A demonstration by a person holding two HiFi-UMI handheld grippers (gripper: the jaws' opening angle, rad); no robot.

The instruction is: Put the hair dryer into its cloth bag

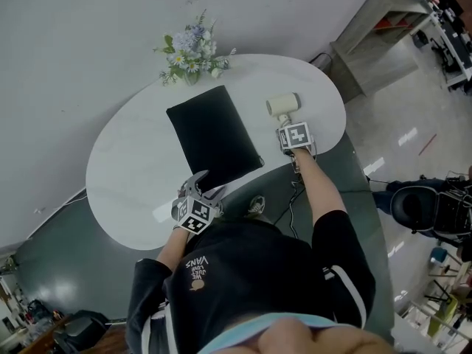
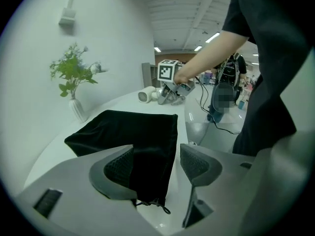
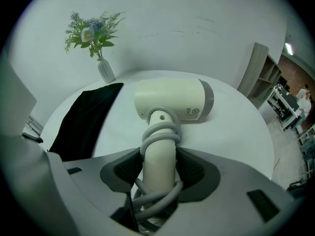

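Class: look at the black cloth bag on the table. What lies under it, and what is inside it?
The cloth bag lies flat on the white table; its inside is covered.

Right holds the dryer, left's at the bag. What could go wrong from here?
The left gripper's open fingers straddle the flat cloth bag's corner by the drawstring; closing may pinch both layers, keeping the mouth shut.
The cord coiled round the hair dryer's handle in the right gripper might snag the mouth.
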